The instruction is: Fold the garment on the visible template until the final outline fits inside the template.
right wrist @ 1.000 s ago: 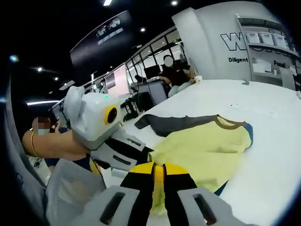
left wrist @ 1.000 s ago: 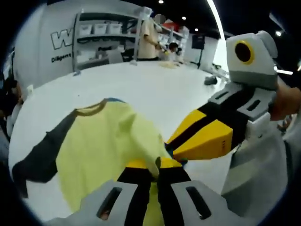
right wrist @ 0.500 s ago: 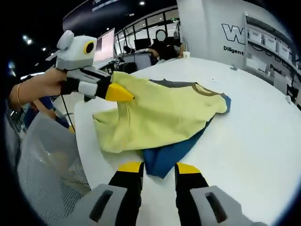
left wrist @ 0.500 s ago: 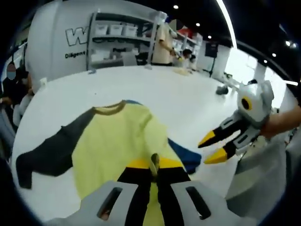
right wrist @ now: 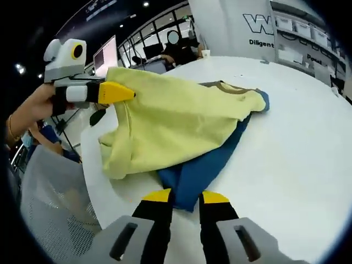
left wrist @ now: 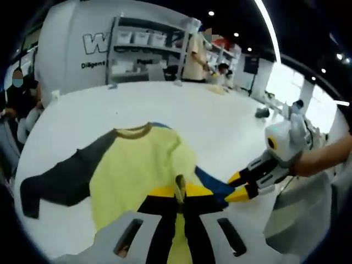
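A yellow shirt (left wrist: 132, 165) with a dark grey sleeve (left wrist: 60, 179) and a blue sleeve (left wrist: 212, 184) lies on the white table (left wrist: 209, 110). My left gripper (left wrist: 180, 195) is shut on a pinch of its yellow hem. In the right gripper view, the left gripper (right wrist: 131, 93) holds that hem lifted off the table, so the yellow shirt (right wrist: 176, 115) drapes down. My right gripper (right wrist: 185, 196) is open, its tips on either side of the end of the blue sleeve (right wrist: 203, 159). It enters the left gripper view as the right gripper (left wrist: 236, 186), low at the sleeve.
The table's near edge (right wrist: 104, 187) runs close to both grippers, with a mesh chair (right wrist: 55, 214) beside it. A small dark object (left wrist: 263, 113) lies far across the table. Shelves (left wrist: 137, 44) and people stand behind.
My right gripper let go of the yellow fabric, opened, and dropped down to the blue sleeve's end. My left gripper kept its hold on the hem and lifted it.
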A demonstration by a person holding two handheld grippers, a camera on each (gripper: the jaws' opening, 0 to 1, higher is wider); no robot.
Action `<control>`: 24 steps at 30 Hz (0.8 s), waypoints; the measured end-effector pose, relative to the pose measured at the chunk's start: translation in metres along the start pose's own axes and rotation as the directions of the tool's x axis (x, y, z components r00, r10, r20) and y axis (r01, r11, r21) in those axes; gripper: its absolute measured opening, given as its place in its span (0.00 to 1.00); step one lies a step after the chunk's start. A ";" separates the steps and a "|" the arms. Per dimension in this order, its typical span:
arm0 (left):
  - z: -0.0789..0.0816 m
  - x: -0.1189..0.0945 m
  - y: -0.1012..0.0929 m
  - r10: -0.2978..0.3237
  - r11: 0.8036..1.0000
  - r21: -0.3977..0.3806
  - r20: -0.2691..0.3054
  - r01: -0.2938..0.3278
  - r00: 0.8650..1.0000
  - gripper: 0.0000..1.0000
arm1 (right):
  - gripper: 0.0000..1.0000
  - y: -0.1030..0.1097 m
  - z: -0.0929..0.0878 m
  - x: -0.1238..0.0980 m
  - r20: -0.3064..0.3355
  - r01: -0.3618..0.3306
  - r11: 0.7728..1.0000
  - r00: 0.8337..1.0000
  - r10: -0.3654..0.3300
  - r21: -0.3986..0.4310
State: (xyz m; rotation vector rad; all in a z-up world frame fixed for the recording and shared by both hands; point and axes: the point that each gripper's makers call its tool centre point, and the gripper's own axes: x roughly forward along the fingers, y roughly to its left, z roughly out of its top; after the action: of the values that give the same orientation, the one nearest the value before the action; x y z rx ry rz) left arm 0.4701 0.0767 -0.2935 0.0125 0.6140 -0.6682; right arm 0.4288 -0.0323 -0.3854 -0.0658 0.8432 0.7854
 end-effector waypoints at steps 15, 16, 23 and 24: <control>0.008 -0.017 0.006 0.018 0.999 0.029 0.015 -0.018 1.000 0.01 | 0.00 -0.073 0.029 -0.034 -0.017 0.122 0.987 0.992 -0.125 -0.103; 0.006 -0.018 0.009 0.020 0.999 0.028 0.016 -0.021 1.000 0.01 | 0.00 -0.081 0.033 -0.037 -0.011 0.138 0.985 0.990 -0.140 -0.106; 0.005 -0.019 0.018 0.042 0.999 0.019 0.016 -0.042 0.999 0.01 | 0.00 -0.146 0.056 -0.073 -0.026 0.292 0.922 0.951 -0.309 -0.253; 0.005 -0.020 0.019 0.041 0.999 0.024 0.016 -0.042 0.999 0.01 | 0.00 -0.157 0.064 -0.081 -0.013 0.327 0.906 0.939 -0.343 -0.270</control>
State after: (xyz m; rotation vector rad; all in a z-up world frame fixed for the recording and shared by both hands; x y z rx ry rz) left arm 0.4711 0.1022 -0.2824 0.0424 0.5895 -0.6350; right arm 0.5386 -0.1714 -0.3243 -0.4642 0.7528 0.5672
